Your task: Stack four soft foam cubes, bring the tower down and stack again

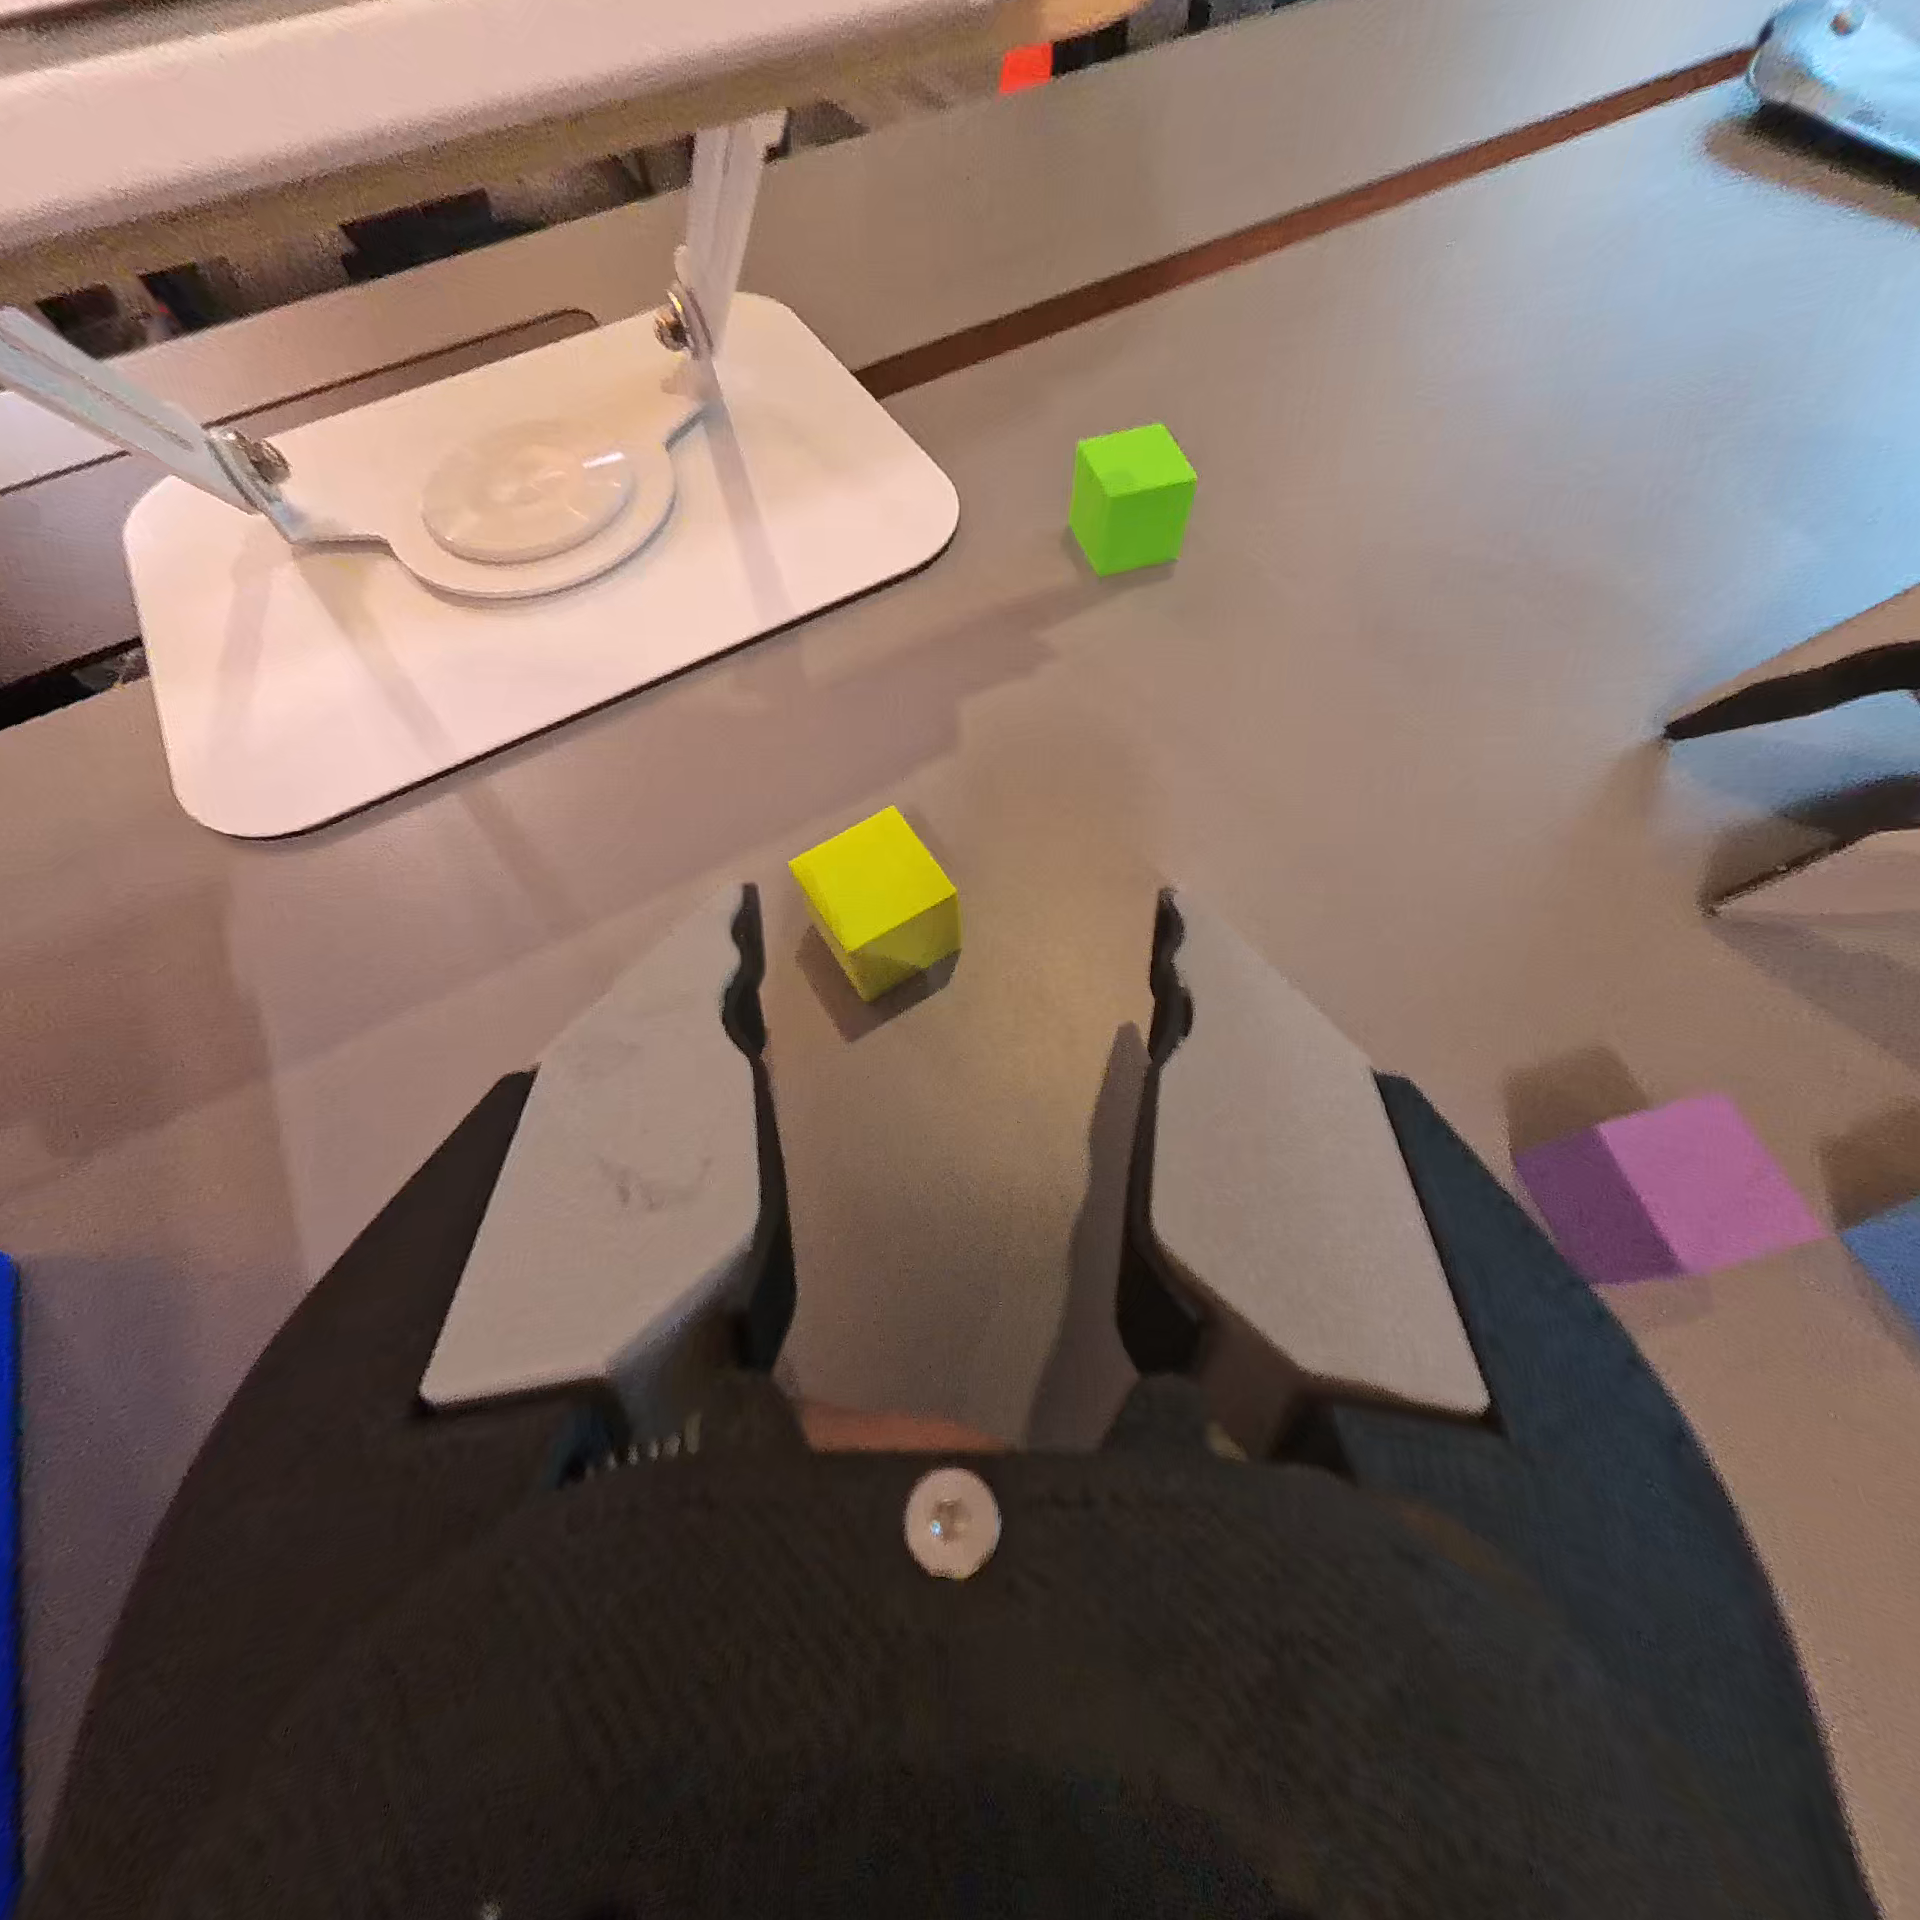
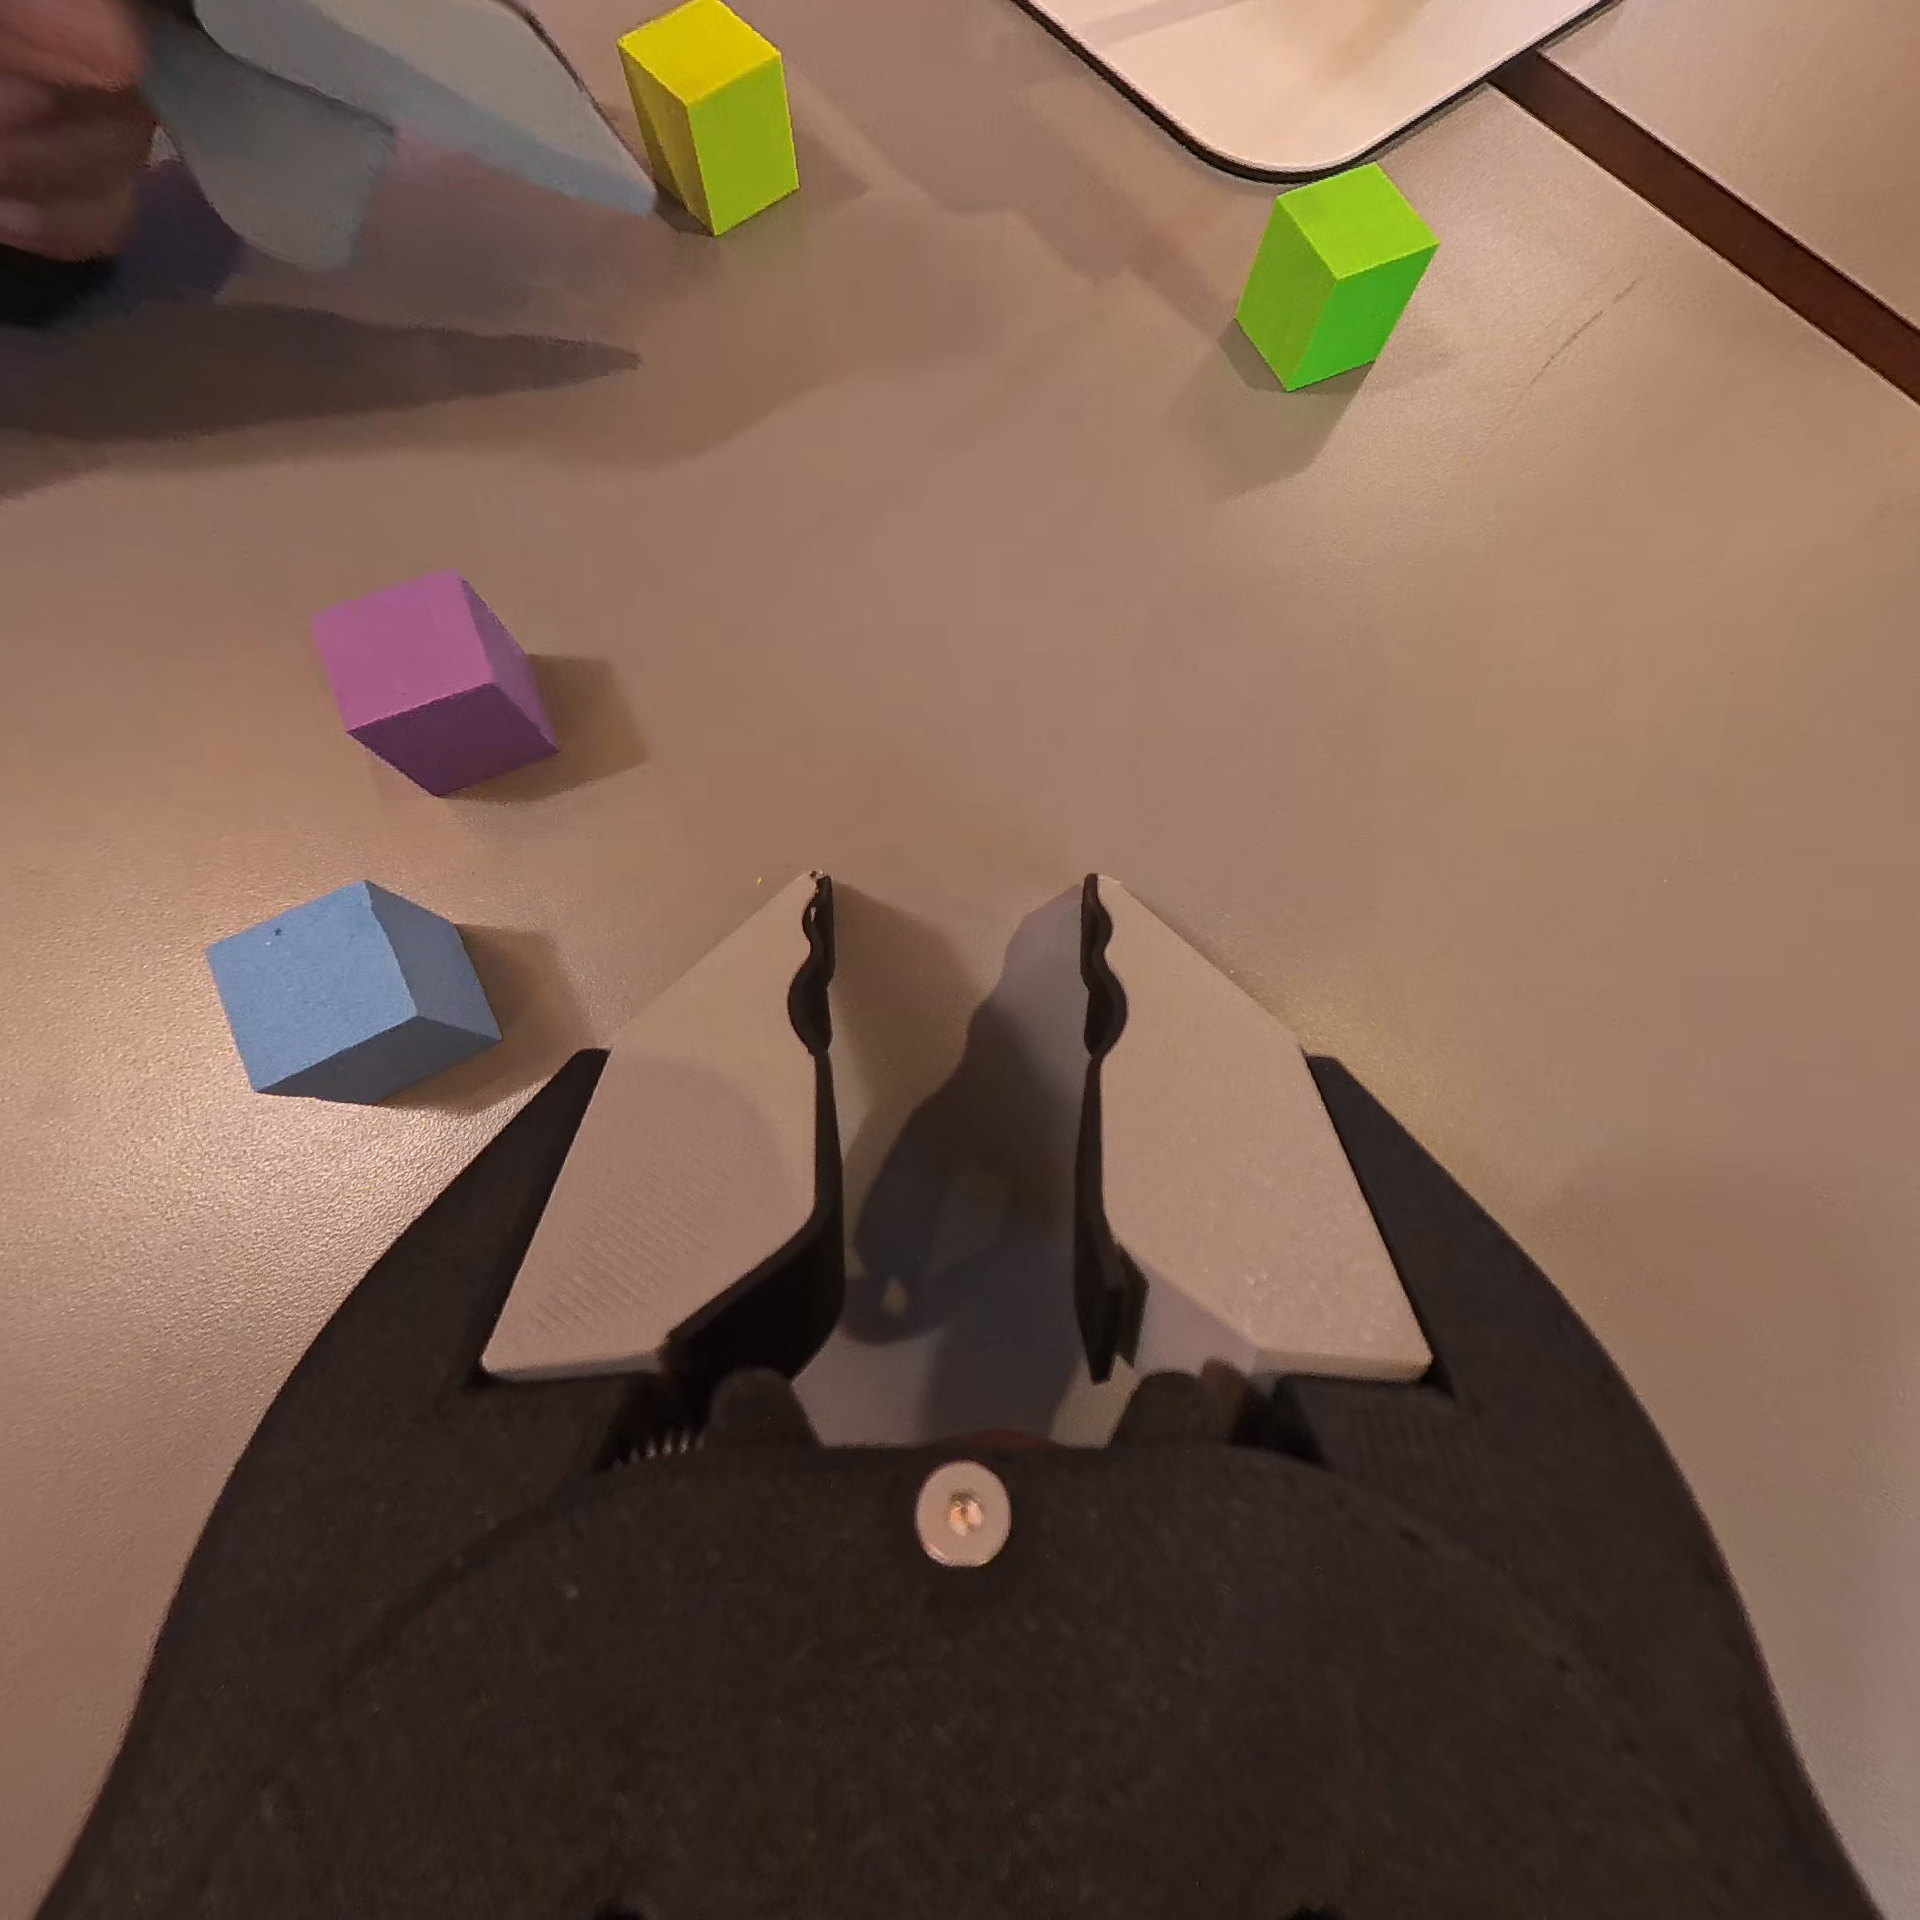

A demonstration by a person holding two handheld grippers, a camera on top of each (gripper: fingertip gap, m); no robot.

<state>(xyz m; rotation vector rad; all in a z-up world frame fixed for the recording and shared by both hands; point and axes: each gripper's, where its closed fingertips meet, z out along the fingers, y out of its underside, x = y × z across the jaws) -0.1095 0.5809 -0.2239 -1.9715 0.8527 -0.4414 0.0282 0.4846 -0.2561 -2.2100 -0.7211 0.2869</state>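
Four foam cubes lie scattered, unstacked, on a grey table point(image 2: 1143, 644): yellow cube point(image 1: 876, 902) just beyond the left gripper point(image 1: 956, 904), green cube point(image 2: 1335, 275) near the white stand base point(image 1: 540, 582), purple cube point(image 2: 431, 681) and blue cube point(image 2: 348, 992) left of the right gripper point(image 2: 956, 888). Both grippers gape, empty.

four cubes point(image 2: 434, 681) lie apart on the table point(image 2: 1039, 644), none stacked, two nearer a stand base point(image 2: 1309, 83).
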